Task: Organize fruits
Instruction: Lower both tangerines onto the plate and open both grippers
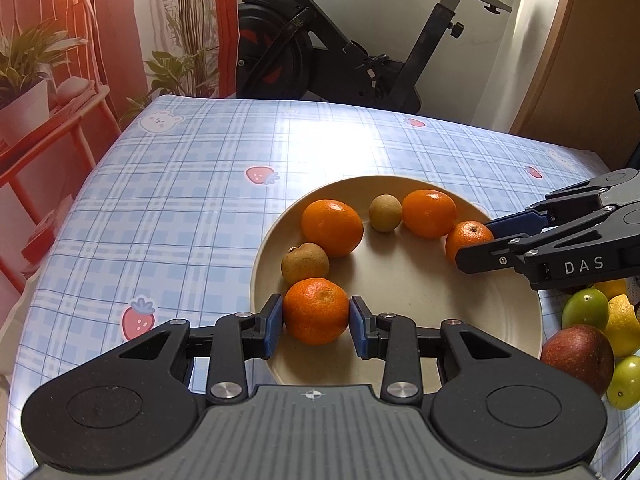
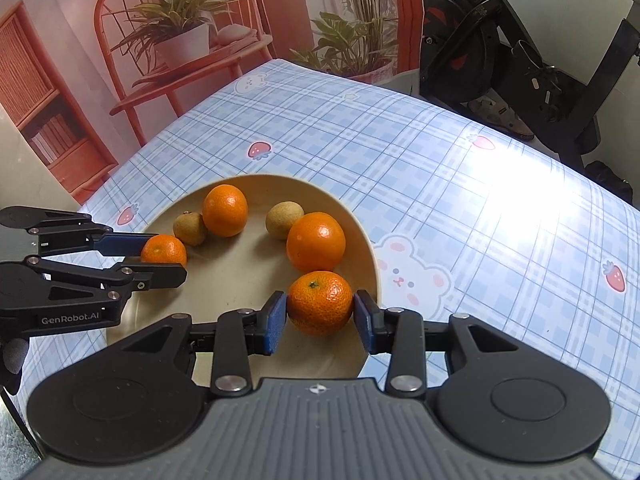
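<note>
A cream plate (image 1: 400,181) on the checked cloth holds two loose tangerines (image 1: 332,227) (image 1: 429,213) and two small brown-green fruits (image 1: 305,263) (image 1: 385,213). My left gripper (image 1: 316,320) is shut on a tangerine (image 1: 316,304) at the plate's near-left side, blue pads pressed to both flanks. My right gripper (image 1: 474,244) comes in from the right, shut on a smaller tangerine (image 1: 470,234) at the plate's right side. In the right wrist view that tangerine (image 2: 320,300) sits between the right gripper's (image 2: 320,316) pads, and the left gripper (image 2: 168,258) holds its own tangerine (image 2: 164,249). Whether either fruit rests on the plate I cannot tell.
A heap of other fruit lies right of the plate: a dark red one (image 1: 580,362), green ones (image 1: 585,308), a lemon (image 1: 624,330). An exercise bike (image 1: 340,48) stands beyond the table's far edge. A red chair (image 2: 180,40) with a potted plant is at the back left.
</note>
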`<state>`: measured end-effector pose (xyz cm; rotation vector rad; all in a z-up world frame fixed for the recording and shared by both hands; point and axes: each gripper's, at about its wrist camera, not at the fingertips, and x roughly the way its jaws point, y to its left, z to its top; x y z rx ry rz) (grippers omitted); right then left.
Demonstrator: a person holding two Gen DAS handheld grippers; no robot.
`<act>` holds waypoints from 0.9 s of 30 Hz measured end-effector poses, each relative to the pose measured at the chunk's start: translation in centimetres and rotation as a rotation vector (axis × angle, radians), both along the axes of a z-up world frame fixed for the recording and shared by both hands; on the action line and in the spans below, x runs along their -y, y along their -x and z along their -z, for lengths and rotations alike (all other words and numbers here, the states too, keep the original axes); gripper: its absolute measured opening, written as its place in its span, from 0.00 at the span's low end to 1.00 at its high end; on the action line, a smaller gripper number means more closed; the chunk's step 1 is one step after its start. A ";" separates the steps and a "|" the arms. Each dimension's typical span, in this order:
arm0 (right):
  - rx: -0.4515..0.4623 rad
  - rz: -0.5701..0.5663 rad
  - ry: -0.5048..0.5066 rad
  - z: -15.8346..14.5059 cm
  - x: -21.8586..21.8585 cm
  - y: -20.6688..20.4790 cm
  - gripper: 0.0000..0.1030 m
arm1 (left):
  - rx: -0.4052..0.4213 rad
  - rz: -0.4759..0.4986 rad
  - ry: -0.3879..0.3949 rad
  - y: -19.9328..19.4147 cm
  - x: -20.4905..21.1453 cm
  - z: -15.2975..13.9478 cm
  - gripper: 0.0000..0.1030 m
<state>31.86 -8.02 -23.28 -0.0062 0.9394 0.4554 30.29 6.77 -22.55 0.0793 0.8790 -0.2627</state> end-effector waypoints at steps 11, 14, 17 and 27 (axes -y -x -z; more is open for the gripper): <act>0.023 0.001 -0.007 0.1 -0.2 -0.5 0.38 | 0.020 0.014 0.018 -0.8 -0.1 0.6 0.37; 0.032 0.003 -0.014 0.2 -0.1 -0.4 0.39 | 0.029 0.012 0.023 -0.8 -0.1 0.7 0.38; 0.028 0.010 -0.023 0.3 0.0 -0.3 0.39 | 0.032 0.012 0.022 -0.7 0.0 0.6 0.38; 0.053 0.054 -0.057 -1.3 1.1 0.3 0.40 | 0.046 -0.021 0.054 -0.1 -0.6 -0.3 0.44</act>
